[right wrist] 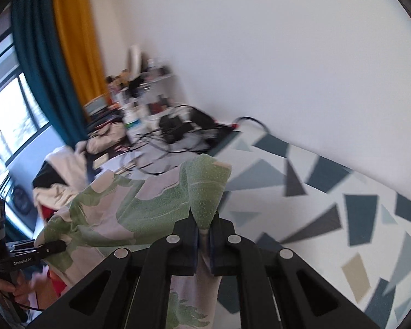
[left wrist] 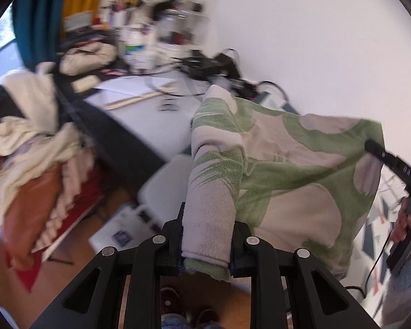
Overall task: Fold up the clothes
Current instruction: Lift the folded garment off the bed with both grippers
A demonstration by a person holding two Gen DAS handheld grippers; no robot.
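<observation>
A green and pale pink leaf-patterned towel (left wrist: 287, 170) hangs stretched in the air between my two grippers. My left gripper (left wrist: 207, 235) is shut on a thick bunched corner of it. My right gripper (right wrist: 204, 235) is shut on the opposite corner, pinched thin between its pads, with the towel (right wrist: 115, 213) spreading away to the left. In the left wrist view the right gripper (left wrist: 375, 148) bites the far corner, a hand (left wrist: 408, 227) holding its handle. In the right wrist view the left gripper (right wrist: 54, 246) grips the lower left corner.
A bed with a triangle-patterned cover (right wrist: 328, 205) lies below on the right. A heap of clothes (left wrist: 33, 153) is piled at left. A cluttered desk (left wrist: 156, 46) with cables stands against the white wall. Teal and yellow curtains (right wrist: 57, 54) hang by a window. Slippered feet (left wrist: 189, 312) stand on wooden floor.
</observation>
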